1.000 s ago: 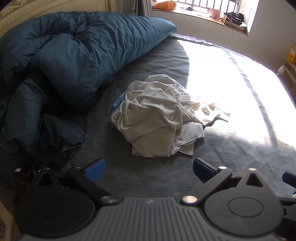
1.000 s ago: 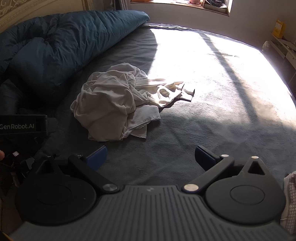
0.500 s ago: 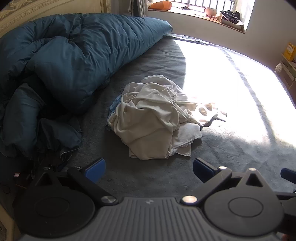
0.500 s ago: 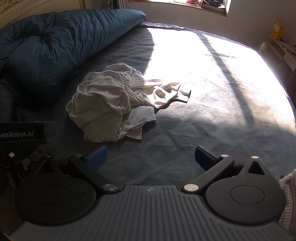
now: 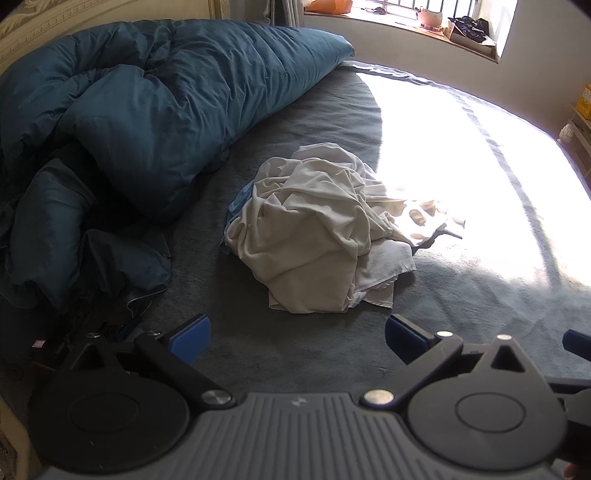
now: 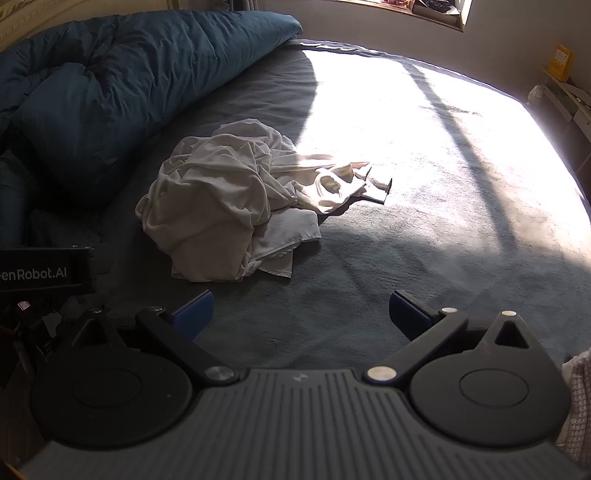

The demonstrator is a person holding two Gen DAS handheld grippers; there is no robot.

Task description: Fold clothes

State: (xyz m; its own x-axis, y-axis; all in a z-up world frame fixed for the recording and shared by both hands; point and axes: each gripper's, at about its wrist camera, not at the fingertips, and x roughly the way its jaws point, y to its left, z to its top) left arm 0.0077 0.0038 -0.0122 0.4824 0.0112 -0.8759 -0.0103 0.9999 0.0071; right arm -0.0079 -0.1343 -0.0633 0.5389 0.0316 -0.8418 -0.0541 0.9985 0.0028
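Note:
A crumpled heap of white clothes (image 5: 317, 229) lies in the middle of the grey bed (image 5: 295, 354); it also shows in the right wrist view (image 6: 229, 199). Part of the heap reaches into a bright sun patch on its right. A light blue piece (image 5: 242, 197) peeks out at its left edge. My left gripper (image 5: 297, 338) is open and empty, hovering just short of the heap's near edge. My right gripper (image 6: 301, 314) is open and empty, in front of the heap and a little right of it.
A bulky dark blue duvet (image 5: 147, 110) is piled along the left and back of the bed. A window sill (image 5: 424, 26) with small items runs along the far wall. The left gripper's body (image 6: 40, 271) shows at the right wrist view's left edge. Shelves (image 6: 565, 92) stand at the right.
Both grippers have moved slightly closer to the heap of clothes and shifted a little, so the heap sits lower and nearer in both views. Both stay open and empty.

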